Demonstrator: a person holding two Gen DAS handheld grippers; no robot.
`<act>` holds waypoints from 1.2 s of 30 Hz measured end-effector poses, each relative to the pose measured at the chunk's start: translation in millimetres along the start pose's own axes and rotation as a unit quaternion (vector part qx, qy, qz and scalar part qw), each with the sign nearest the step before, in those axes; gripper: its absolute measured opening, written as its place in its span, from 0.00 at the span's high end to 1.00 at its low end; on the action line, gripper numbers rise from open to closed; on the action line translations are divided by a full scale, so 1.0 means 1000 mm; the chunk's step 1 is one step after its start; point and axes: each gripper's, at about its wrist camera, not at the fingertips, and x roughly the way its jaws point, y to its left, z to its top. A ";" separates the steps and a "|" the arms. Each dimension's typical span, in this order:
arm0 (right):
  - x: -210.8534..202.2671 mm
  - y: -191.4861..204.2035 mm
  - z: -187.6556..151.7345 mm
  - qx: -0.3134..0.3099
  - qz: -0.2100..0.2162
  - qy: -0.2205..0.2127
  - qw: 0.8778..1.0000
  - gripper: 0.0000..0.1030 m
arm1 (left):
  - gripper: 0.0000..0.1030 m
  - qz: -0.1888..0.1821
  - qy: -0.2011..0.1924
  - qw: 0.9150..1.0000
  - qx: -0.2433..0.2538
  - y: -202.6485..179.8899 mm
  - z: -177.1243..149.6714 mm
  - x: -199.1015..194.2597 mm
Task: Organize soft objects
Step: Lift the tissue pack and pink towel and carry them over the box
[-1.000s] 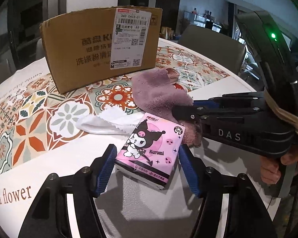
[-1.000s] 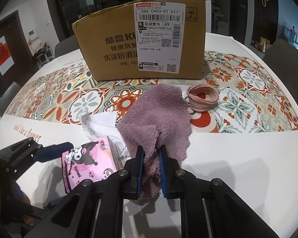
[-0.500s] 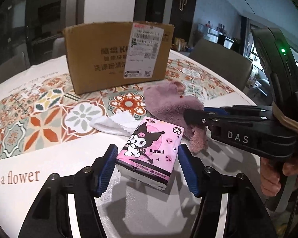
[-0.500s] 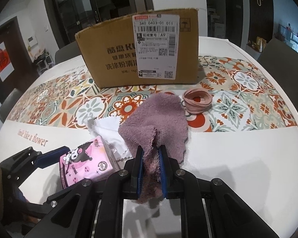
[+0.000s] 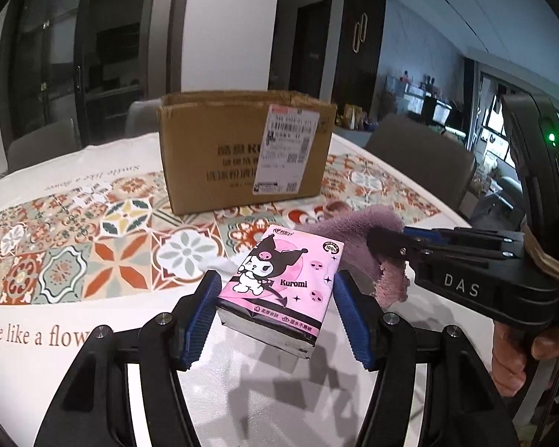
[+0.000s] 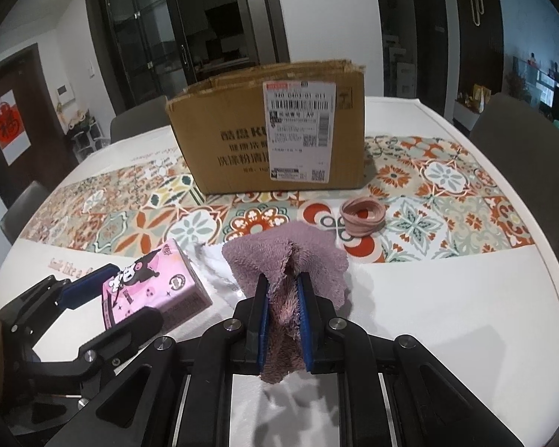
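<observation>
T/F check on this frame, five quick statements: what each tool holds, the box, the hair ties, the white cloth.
1. The right tool is shut on the purple towel. True.
2. The left tool holds a white cloth. False: it holds the pink Kuromi tissue pack.
3. The cardboard box is open at the top. True.
4. The pink hair ties lie inside the box. False: they lie on the patterned table runner, in front of the box.
5. The white cloth is clamped together with the towel. False: it lies on the table, between the tissue pack and the towel.
</observation>
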 end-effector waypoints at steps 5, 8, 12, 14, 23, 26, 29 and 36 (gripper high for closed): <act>-0.015 0.004 0.010 0.004 0.001 -0.018 1.000 0.85 | 0.41 0.005 -0.022 1.000 -0.005 0.001 0.015 -0.014; -0.023 0.007 0.018 0.007 0.002 -0.029 1.000 0.85 | 0.41 0.009 -0.034 0.999 -0.006 0.003 0.024 -0.021; -0.033 0.012 0.029 0.007 0.005 -0.042 0.999 0.85 | 0.41 0.009 -0.050 0.999 -0.006 0.007 0.039 -0.029; -0.037 0.015 0.036 0.005 0.005 -0.049 0.999 0.85 | 0.41 0.011 -0.059 0.998 -0.006 0.009 0.047 -0.034; -0.055 0.024 0.066 0.000 0.007 -0.086 0.996 0.85 | 0.41 0.020 -0.087 0.996 0.002 0.014 0.079 -0.046; -0.059 0.024 0.077 -0.001 0.008 -0.097 0.995 0.85 | 0.41 0.021 -0.095 0.995 0.004 0.015 0.091 -0.047; -0.062 0.025 0.086 -0.002 0.008 -0.106 0.994 0.85 | 0.41 0.023 -0.097 0.995 0.004 0.017 0.100 -0.047; -0.069 0.025 0.113 -0.015 0.001 -0.132 0.991 0.85 | 0.41 0.025 -0.102 0.994 0.005 0.020 0.127 -0.041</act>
